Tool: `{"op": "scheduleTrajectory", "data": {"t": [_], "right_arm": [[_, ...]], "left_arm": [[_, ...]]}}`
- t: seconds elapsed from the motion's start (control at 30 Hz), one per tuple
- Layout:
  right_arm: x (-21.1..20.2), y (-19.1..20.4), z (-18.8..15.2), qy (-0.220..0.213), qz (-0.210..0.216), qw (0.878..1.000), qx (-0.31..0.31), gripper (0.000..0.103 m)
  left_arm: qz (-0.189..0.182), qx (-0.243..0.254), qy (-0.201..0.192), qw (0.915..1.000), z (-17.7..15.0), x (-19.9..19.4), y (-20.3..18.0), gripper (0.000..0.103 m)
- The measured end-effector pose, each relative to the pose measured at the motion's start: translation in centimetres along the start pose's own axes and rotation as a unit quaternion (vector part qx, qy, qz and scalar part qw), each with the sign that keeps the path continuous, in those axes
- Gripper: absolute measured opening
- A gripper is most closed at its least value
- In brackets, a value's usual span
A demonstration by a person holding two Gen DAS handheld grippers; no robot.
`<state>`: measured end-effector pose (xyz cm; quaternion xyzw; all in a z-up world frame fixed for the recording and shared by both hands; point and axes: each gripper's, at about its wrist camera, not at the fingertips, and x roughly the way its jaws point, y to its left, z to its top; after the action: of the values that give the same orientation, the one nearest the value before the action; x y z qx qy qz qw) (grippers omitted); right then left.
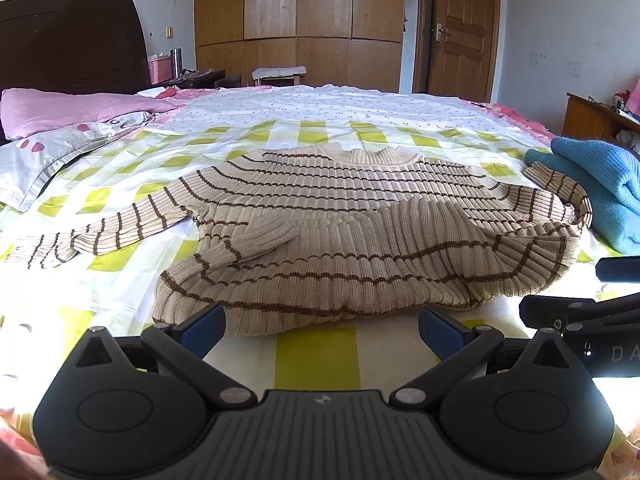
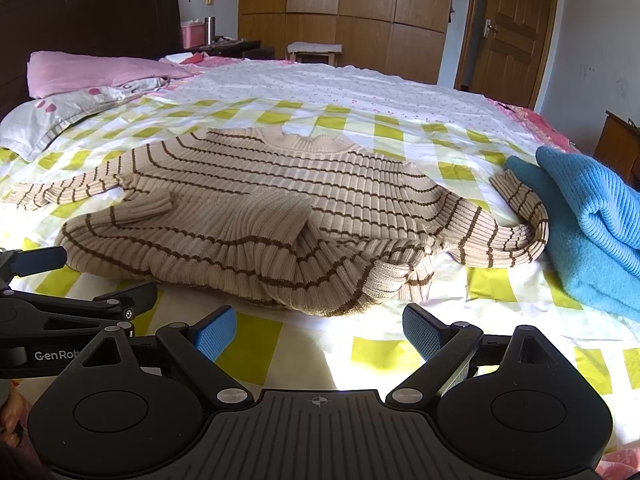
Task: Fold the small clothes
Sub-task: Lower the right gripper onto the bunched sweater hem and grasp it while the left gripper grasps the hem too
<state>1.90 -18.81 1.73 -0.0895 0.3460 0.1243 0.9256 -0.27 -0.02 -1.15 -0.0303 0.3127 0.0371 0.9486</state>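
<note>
A beige ribbed sweater (image 1: pixel 360 216) with brown stripes lies flat before you on the bed, hem bunched, sleeves partly spread.

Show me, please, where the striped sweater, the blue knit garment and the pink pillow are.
striped sweater (image 1: pixel 360 200): left wrist view, chest area below the collar.
blue knit garment (image 2: pixel 592 216): right wrist view, its folded top layer.
pink pillow (image 1: pixel 68 108): left wrist view, its upper face.

Home bdrm, bed (image 1: pixel 320 112), pillows (image 1: pixel 60 112), wardrobe (image 1: pixel 300 0)
</note>
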Motion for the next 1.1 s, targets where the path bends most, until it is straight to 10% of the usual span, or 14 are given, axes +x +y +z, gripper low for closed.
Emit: {"op": "scheduleTrajectory", "data": {"t": [1.1], "right_arm": [[1.2,0.8,2.3,-0.005,0.026,1.000,-0.009,0.092]], "left_arm": [[0.003,-0.003,0.003,1.0000,2.0,1.0,1.5,0.103]]}}
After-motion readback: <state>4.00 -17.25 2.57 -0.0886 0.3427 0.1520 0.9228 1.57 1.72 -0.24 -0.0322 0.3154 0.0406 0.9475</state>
